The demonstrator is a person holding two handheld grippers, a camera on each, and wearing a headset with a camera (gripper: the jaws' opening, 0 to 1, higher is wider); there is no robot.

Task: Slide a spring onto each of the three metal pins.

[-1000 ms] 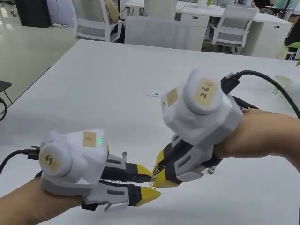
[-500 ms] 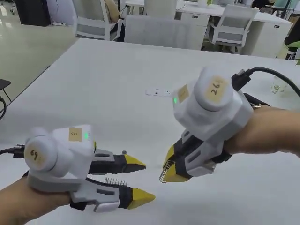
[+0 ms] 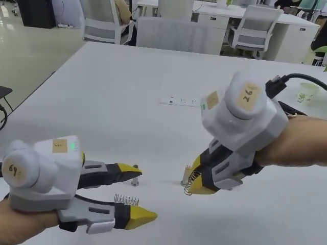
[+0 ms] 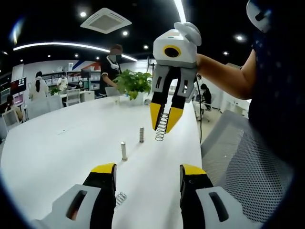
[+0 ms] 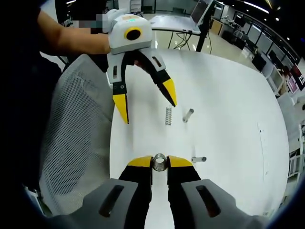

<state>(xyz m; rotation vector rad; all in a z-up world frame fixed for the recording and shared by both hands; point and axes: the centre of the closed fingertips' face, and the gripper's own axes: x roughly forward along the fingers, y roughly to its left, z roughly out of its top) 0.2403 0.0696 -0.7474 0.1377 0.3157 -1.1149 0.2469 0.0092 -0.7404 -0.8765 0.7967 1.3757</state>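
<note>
My right gripper [image 3: 198, 185] is shut on a small metal spring [image 3: 191, 184], held just above the white table. The spring's coil end [image 5: 160, 162] sits between its own yellow tips. A short upright metal pin [image 3: 186, 176] stands right beside those tips. My left gripper [image 3: 138, 194] is open at the lower left. A loose spring [image 3: 126, 199] lies on the table between its jaws, and another pin [image 3: 135, 178] stands by its upper tip. In the left gripper view I see the right gripper [image 4: 163, 119] with its spring [image 4: 162, 127], a bare pin [image 4: 124, 150], and a farther pin wrapped in a spring [image 4: 141, 135].
The white table [image 3: 127, 92] stretches ahead with open room. A white power strip [image 3: 179, 101] lies in its middle and a paper cup [image 3: 308, 92] at the far right. Office chairs [image 3: 104, 20] stand past the far edge. A mesh chair back [image 5: 76, 129] is close by.
The two grippers have drawn apart: my left one slid back to the left and opened, while my right one moved right with the spring in its jaws.
</note>
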